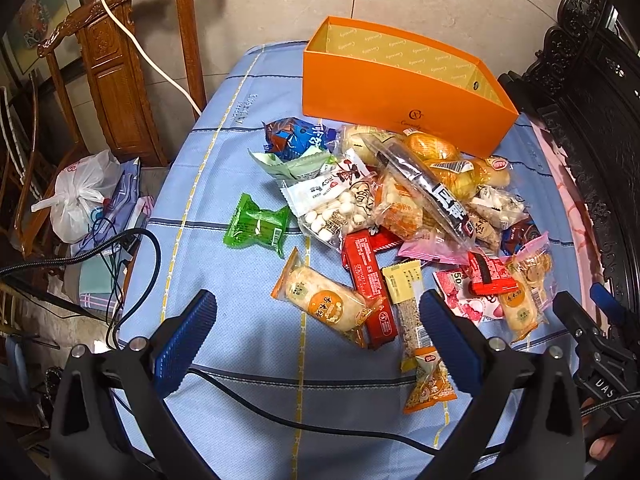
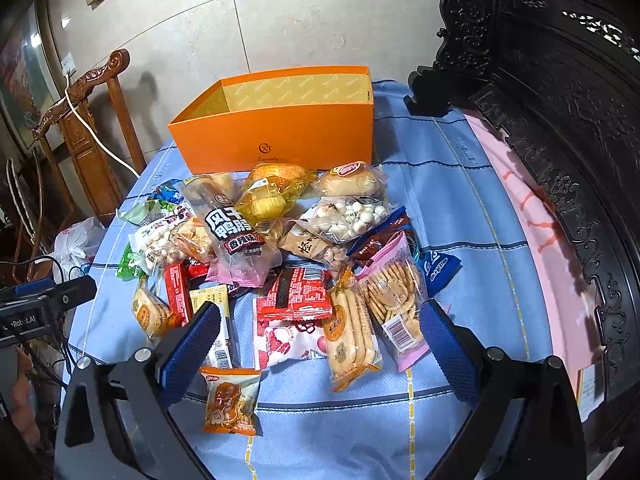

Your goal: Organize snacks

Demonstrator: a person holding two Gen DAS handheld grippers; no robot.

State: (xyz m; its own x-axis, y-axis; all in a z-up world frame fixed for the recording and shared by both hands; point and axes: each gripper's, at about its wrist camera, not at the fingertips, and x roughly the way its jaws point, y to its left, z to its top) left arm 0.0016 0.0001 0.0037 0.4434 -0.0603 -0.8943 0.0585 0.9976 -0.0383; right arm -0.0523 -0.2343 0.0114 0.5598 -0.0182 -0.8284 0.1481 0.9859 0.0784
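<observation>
Hovering low in each frame, the left gripper (image 1: 318, 318) and right gripper (image 2: 320, 332) are both spread wide, holding nothing; the snacks (image 1: 400, 216) lie heaped mid-frame on the table (image 1: 200, 184), just before the empty orange box (image 1: 392, 92), apparently their destination

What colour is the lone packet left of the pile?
Translucent green packet, clearest in the left wrist view.

home | carved wooden chair (image 1: 116, 60) | dark carved furniture (image 2: 560, 120) | blue cloth (image 1: 224, 184)
</observation>
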